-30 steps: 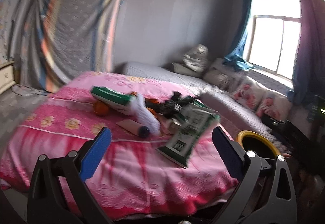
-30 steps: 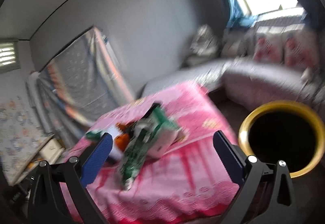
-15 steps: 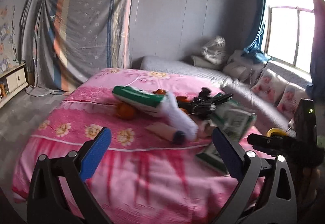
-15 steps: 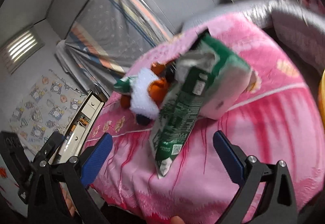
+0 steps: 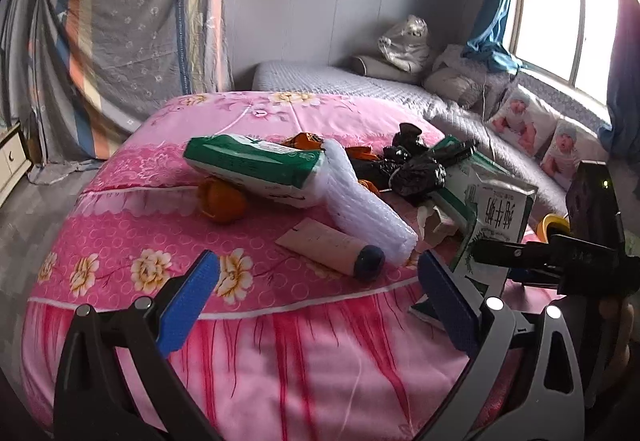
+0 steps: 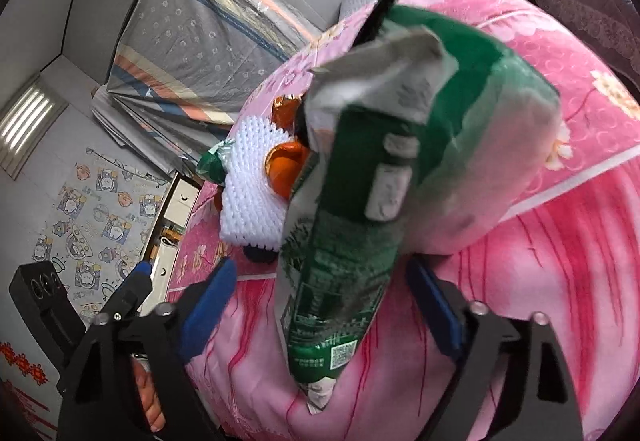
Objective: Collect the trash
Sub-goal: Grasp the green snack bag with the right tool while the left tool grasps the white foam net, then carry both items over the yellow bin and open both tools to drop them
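- The green-and-white carton point(image 5: 494, 225) carried large green Chinese characters on its white face, which I could see in the left wrist view but will not try to transcribe; in the right wrist view its lower end point(image 6: 320, 353) showed a square code and fine print too blurred for me to read.
- The green-and-white packet point(image 5: 256, 167) also had print on it, too small to read.
- My right gripper point(image 6: 320, 305) pointed down at the bed with its blue pads on either side of the carton; its jaws had just been closing, yet I saw a gap at each pad and no pinch.
- My left gripper point(image 5: 316, 297) was angled down over the near part of the pink bedspread point(image 5: 280, 353), jaws spread wide, nothing between them.
- A hand point(image 6: 150, 397) showed under the left gripper in the right wrist view.
- The trash lay in a heap mid-bed: the packet resting on an orange point(image 5: 222, 201), a white foam sleeve point(image 5: 360, 201), a tube with a dark cap point(image 5: 332, 247), a black bag point(image 5: 412, 165).
- The carton sat at the bed's right edge, near a yellow-rimmed bin point(image 5: 554, 227).
- The near part of the bedspread lay bare under my left gripper.
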`<state>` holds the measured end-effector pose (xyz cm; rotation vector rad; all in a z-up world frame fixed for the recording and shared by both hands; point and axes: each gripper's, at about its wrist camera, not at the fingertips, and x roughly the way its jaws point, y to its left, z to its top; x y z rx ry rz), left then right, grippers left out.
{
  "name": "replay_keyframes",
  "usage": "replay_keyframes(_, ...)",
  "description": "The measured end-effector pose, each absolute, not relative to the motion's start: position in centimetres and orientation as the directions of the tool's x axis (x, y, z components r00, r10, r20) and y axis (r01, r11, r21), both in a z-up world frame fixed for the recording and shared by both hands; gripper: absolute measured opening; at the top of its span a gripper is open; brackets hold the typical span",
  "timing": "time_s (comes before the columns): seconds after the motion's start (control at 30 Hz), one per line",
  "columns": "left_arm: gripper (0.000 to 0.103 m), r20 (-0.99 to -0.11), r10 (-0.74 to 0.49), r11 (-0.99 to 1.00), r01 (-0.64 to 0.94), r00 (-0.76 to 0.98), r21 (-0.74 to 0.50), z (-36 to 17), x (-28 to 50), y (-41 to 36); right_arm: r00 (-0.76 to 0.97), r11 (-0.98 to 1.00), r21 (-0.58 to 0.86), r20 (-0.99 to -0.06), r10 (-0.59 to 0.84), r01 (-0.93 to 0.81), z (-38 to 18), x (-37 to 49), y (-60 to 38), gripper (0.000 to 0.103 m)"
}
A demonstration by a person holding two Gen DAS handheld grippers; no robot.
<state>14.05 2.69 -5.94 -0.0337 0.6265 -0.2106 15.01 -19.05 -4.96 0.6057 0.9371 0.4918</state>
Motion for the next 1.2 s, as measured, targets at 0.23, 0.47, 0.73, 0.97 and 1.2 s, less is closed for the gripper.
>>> replay_keyframes(0.23, 0.095, -0.632, -0.209, 0.976, 0.196, 0.747, -0.092, -6.2, 16.4, 1.1, 0.455, 0.660, 0.730, -0.534, 0.713, -0.177, -5.8, 14.4, -19.9, 0.034)
replay_keyframes(0.47, 0.095, -0.690, -0.220, 0.974, 0.199, 0.690, -0.111, -7.0, 20.1, -1.0, 0.532, 0.597, 0.747, -0.391, 0.751, -0.294, -3.2, 10.6, -23.8, 0.034)
replay_keyframes(0.73, 0.069, -0.786, -0.231, 0.973, 0.123, 0.574, -0.196, -9.8, 25.1, -1.9, 0.569, 0.573, 0.755, -0.330, 0.753, -0.320, -2.9, 5.7, -28.2, 0.034)
replay_keyframes(0.97, 0.021, -0.765, -0.271, 0.960, 0.105, 0.584, -0.260, -9.8, 25.0, -0.9, 0.578, 0.554, 0.777, -0.315, 0.753, -0.298, -2.5, 4.4, -28.9, 0.034)
replay_keyframes(1.2, 0.016, -0.650, -0.293, 0.955, 0.175, 0.702, -0.241, -6.5, 19.1, 0.2, 0.567, 0.541, 0.784, -0.307, 0.764, -0.305, -2.0, 4.6, -28.3, 0.034)
